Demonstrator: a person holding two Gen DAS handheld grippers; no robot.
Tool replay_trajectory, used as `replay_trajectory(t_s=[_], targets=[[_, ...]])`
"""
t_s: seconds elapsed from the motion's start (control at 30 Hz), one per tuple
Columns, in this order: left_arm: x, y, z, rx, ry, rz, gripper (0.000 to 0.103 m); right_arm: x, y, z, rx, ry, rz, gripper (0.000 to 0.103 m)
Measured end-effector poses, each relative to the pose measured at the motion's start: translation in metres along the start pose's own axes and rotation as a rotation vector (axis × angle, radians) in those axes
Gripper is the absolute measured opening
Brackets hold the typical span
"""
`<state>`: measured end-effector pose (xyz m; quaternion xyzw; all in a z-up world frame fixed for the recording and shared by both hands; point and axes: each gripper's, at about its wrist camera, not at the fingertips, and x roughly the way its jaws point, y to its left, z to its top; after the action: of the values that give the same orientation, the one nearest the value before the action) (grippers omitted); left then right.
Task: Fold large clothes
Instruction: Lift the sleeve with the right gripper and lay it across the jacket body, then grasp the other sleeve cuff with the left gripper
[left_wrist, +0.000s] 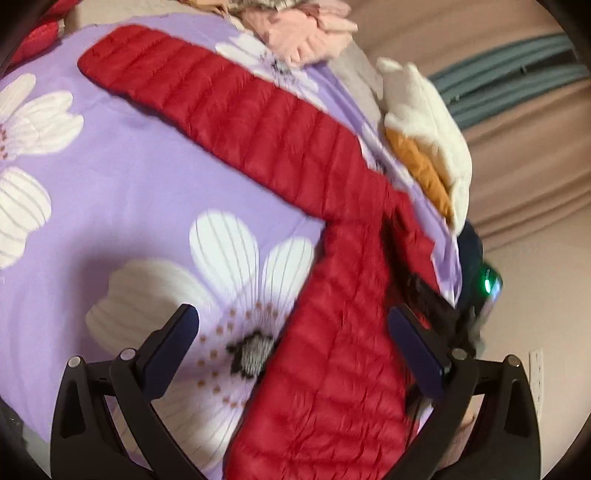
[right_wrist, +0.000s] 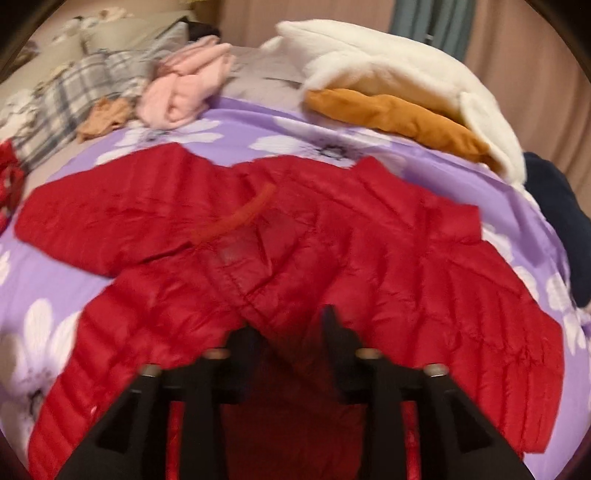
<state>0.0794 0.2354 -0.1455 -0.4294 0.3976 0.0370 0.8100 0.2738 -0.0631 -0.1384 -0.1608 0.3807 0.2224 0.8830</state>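
Left tongs (left_wrist: 291, 332) spread above red jacket (left_wrist: 229, 110), right tongs (right_wrist: 291, 332) low over it

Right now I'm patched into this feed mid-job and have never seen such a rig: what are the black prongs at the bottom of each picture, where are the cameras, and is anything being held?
There is no robot arm. A person holds a two-finger gripper in each hand, and each gripper carries a wide-angle camera that looks forward along its fingers, so the black prongs are the fingers themselves.

In the left wrist view, the left gripper stands wide open and holds nothing. Below it a red puffer jacket lies on a purple flowered bedspread, one sleeve stretched out.

In the right wrist view, the right gripper has jacket fabric between its fingers; the picture is too blurred to tell whether it pinches it.

Farther back lie a cream and orange garment, a pink one and a plaid one.
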Motion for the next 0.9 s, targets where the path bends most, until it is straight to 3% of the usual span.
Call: replay_trajectory(t_s=[0.2,0.37,0.4,0.43,0.47,0.6,0.67,0.77,0.9], targets=[[0.0,0.004,0.028,-0.057,-0.028,-0.057,0.103,-0.051,-0.029,-0.002,0.114,-0.134,0.193,0.057],[-0.003,0.026,0.054,-0.16,-0.09,-0.149,0.103,-0.046,-0.06,-0.009,0.277,-0.147,0.204,0.057],[-0.003,0.034,0.061,-0.194,-0.1,-0.174,0.103,-0.039,-0.06,-0.009,0.289,-0.138,0.197,0.055],[-0.002,0.039,0.065,-0.216,-0.104,-0.184,0.103,-0.032,-0.061,-0.009,0.296,-0.132,0.205,0.046],[0.0,0.045,0.071,-0.248,-0.107,-0.204,0.103,-0.026,-0.059,-0.008,0.299,-0.126,0.218,0.04],[0.006,0.068,0.089,-0.332,-0.118,-0.295,0.103,0.001,-0.031,-0.004,0.246,-0.124,0.234,0.037],[0.01,0.077,0.094,-0.375,-0.124,-0.314,0.103,0.021,-0.021,-0.004,0.211,-0.064,0.233,0.036],[0.014,0.089,0.101,-0.423,-0.141,-0.328,0.103,0.053,0.0,-0.013,0.112,0.044,0.157,0.036],[0.013,0.115,0.112,-0.491,-0.193,-0.335,0.103,0.035,0.003,-0.006,0.101,0.004,0.148,0.036]])
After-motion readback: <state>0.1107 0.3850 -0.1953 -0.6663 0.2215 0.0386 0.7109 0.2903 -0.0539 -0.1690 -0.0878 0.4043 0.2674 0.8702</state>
